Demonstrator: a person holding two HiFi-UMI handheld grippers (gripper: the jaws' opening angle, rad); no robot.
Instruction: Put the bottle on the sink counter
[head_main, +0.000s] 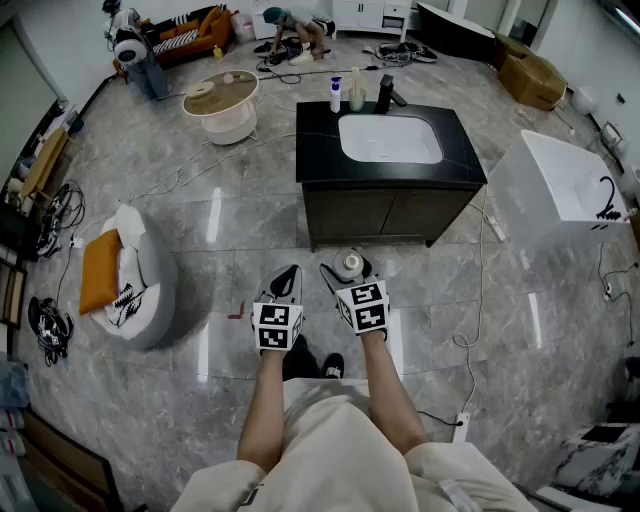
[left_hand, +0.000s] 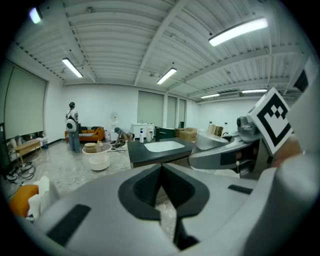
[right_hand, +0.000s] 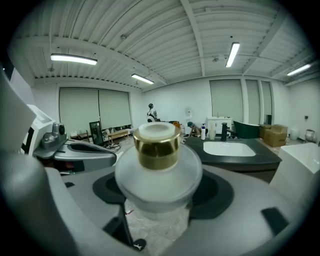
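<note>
The right gripper (head_main: 346, 272) is spread wide around a frosted, translucent white round bottle (right_hand: 159, 167) with a gold collar and a flat white cap. Its dark pads press the bottle's belly from both sides, and the bottle stands upright between them. Just beside it, the left gripper (left_hand: 161, 169) has its jaws pressed together with nothing between them.

Both are held out on the person's bare forearms over the grey marbled tile floor (head_main: 200, 220). The bottle hangs above that floor in front of the dark cabinet (head_main: 390, 212), near its doors. It is not yet on the black stone surface (head_main: 318, 150) that frames the white rectangular sink basin (head_main: 390, 138).

Along the far edge of that surface stand a white pump bottle (head_main: 335, 97) with a blue top, a pale slim bottle (head_main: 357, 92) and a black tap (head_main: 385, 93).

Well off to the left are a round beige side table (head_main: 222, 100) and a white beanbag (head_main: 140, 290) carrying an orange cushion (head_main: 100, 270).
</note>
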